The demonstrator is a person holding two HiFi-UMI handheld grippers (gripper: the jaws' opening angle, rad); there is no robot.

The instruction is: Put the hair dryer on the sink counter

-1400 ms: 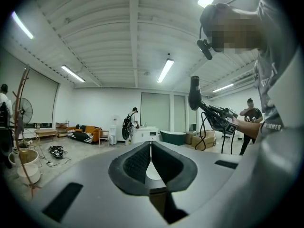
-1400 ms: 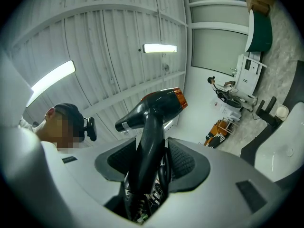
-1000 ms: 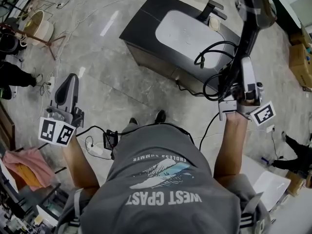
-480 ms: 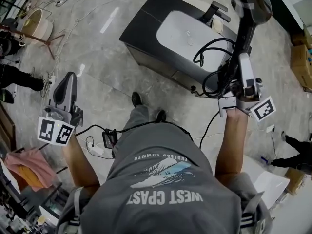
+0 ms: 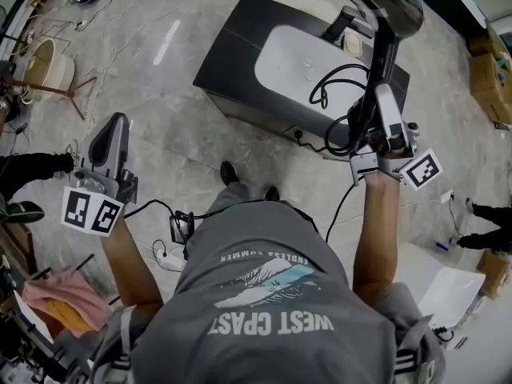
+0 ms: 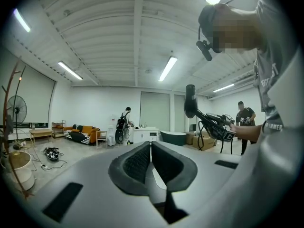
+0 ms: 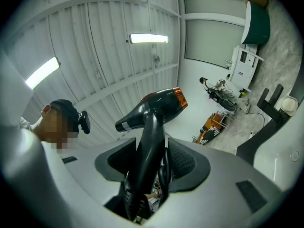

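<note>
The right gripper's (image 7: 151, 152) jaws pinch the handle of the one black hair dryer (image 7: 153, 109) with an orange rear end, held in the air. In the head view it lines up with the far right corner of the black bench (image 5: 228, 50), which has one white basin (image 5: 300, 54). The left gripper's (image 6: 150, 148) jaws are pressed together, empty.

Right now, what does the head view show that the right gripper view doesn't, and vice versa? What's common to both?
Head view only: the left gripper at the person's left side, the person's shoes, and the full outline of the sink counter.

Right gripper view only: the ceiling lights, and the right gripper with its jaws clamped on the dryer's handle.

Both: the hair dryer held in the air, the faucet, and part of the counter.
</note>
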